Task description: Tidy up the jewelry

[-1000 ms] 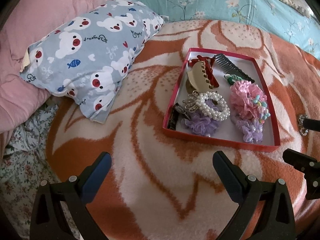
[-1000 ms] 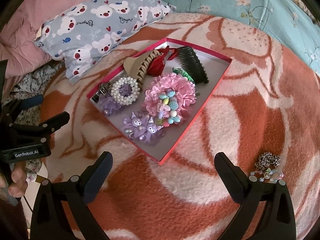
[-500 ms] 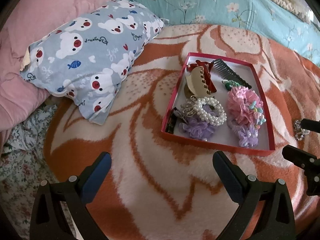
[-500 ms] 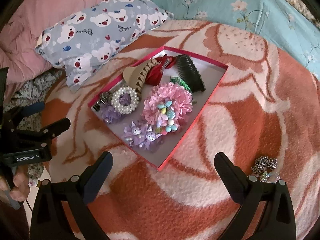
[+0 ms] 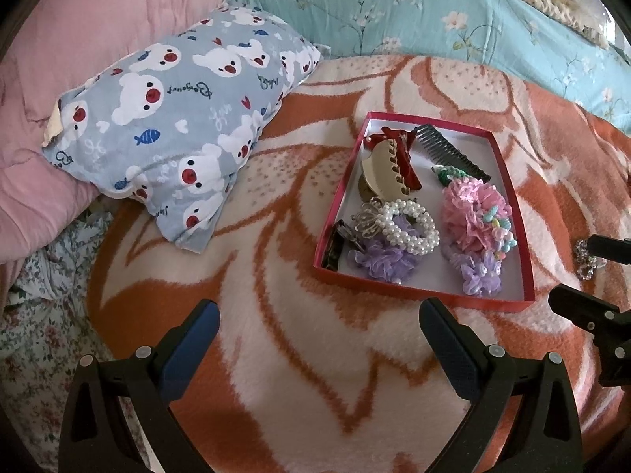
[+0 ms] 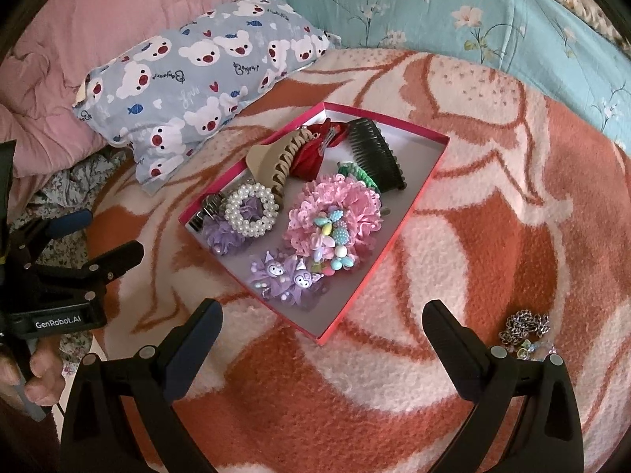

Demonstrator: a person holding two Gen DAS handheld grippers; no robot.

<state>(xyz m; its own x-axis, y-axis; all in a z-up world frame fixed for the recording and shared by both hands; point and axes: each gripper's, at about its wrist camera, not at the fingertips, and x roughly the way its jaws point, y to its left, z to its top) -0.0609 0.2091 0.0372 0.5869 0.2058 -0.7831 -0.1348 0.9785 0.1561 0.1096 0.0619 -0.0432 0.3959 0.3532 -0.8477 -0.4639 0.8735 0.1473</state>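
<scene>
A red-rimmed shallow box (image 5: 424,295) (image 6: 370,278) lies on the orange and white blanket. It holds a pearl bracelet (image 5: 408,226) (image 6: 250,213), a beige claw clip (image 6: 276,167), a dark comb (image 6: 374,153), pink and purple hair flowers and a red clip. A silver chain with beads (image 6: 526,331) lies loose on the blanket right of the box, partly hidden in the left wrist view (image 5: 587,262). My left gripper (image 5: 317,339) is open and empty, short of the box. My right gripper (image 6: 321,339) is open and empty over the box's near corner.
A bear-print pillow (image 5: 181,122) (image 6: 205,82) lies left of the box. A pink quilt (image 5: 59,51) and a teal floral quilt (image 6: 453,12) lie behind. Flowered sheets (image 5: 35,323) hang at the blanket's left edge.
Both grippers have drawn back a little, so the box sits slightly farther off in both views. Both stay open and empty. Nothing on the blanket has moved.
</scene>
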